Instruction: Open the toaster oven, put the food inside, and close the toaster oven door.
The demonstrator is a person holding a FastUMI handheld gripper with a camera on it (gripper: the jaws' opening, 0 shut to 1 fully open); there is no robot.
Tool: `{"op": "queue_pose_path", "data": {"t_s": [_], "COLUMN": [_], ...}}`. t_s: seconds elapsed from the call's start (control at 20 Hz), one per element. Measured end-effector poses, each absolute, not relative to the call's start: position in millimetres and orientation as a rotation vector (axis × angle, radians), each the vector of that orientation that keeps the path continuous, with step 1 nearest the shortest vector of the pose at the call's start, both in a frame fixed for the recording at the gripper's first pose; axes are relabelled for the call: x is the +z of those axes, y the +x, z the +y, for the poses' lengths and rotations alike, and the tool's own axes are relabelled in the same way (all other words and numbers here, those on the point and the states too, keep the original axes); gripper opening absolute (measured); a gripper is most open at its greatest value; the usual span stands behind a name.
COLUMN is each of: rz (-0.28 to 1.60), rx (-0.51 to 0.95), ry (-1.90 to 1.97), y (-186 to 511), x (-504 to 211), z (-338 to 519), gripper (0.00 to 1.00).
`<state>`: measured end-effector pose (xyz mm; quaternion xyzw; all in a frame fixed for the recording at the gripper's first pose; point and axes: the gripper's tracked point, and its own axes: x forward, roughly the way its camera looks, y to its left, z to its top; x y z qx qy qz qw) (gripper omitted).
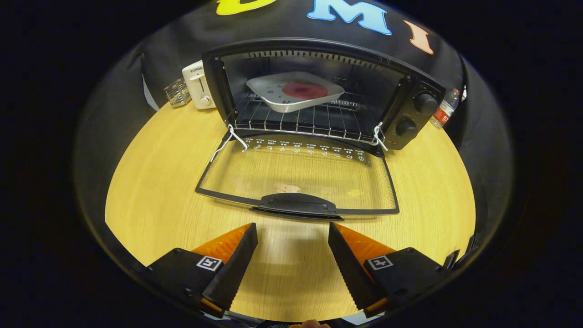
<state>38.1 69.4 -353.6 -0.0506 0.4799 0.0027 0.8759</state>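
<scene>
My gripper point(292, 228) spread wide, holding nothing, over bare table point(150, 182). Door handle point(297, 205) just ahead of the fingertips, centred between them, its long axis crosswise to my fingers. Glass door point(296, 171) lies flat open. Beyond, plate of food point(295, 91) on the rack inside the toaster oven point(319, 91). Closing remains: get under handle, lift.

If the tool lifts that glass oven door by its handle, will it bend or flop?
Probably not. The toaster oven door looks like stiff glass in a rigid frame, so it should swing up on its hinges. Its handle looks smooth, so it may slip. The open tool sits just short of it.
</scene>
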Motion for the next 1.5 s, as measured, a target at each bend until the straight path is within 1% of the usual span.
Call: {"op": "queue_pose_path", "data": {"t_s": [0.15, 0.25, 0.4, 0.55, 0.9, 1.2, 1.5], "rz": [1.036, 1.025, 1.058, 1.056, 1.104, 1.088, 1.009], "rx": [-0.032, -0.053, -0.010, -0.039, -0.109, -0.112, -0.116], "ry": [-0.094, -0.091, -0.140, -0.174, -0.025, -0.037, -0.029], "y": [42.4, 41.9, 34.5, 39.0, 48.5, 46.8, 40.8], "x": [-365.6, -364.0, -369.2, -372.3, -378.0, -372.9, -345.2], "z": [66.3, 66.9, 72.8, 60.2, 62.0, 62.2, 64.4], "gripper": [0.99, 0.98, 0.98, 0.98, 0.97, 0.97, 0.96]}}
